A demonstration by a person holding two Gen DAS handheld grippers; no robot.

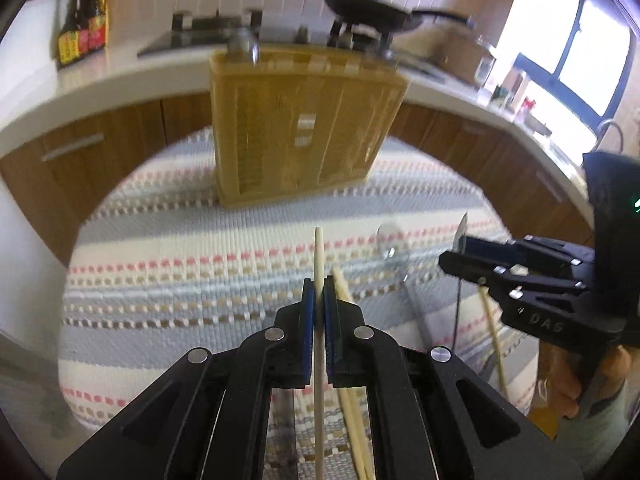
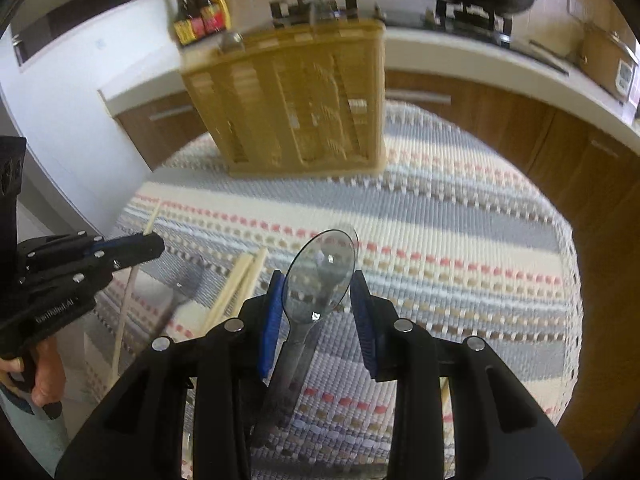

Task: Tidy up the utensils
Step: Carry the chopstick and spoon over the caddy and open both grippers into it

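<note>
Left gripper [image 1: 319,298]: blue pads pressed together on one chopstick [image 1: 319,252]; the stick runs between the jaws, tip poking out ahead toward the holder, tail passing back under the gripper body.
Right gripper [image 2: 318,300]: jaws partway closed around a clear spoon [image 2: 320,274]; bowl sits between the blue pads and stands out ahead of them, handle trailing back under the gripper. Whether the pads press on the bowl's edges I cannot tell; a thin gap seems to show at each side.
Right gripper from the left view [image 1: 460,258]: at the right edge, spoon edge-on between its fingers, a hand [image 1: 576,384] on the grip below.
Left gripper from the right view [image 2: 150,240]: at the left edge, stick tip jutting past its fingers, a hand [image 2: 44,376] beneath.
Loose chopsticks [image 1: 352,420]: lying on the cloth just right of the left gripper's jaws; in the right view they lie between the two grippers.
Holder [image 1: 304,124]: tan slatted box, upright at the far end of the cloth, well ahead of both grippers; a spoon bowl [image 1: 244,42] shows above its left compartment.
Cloth [image 1: 180,264]: striped woven, covering the table.
Background: counter [image 1: 120,76] with sauce bottles [image 1: 84,24], stove and a black pan [image 1: 372,10], blurred.
</note>
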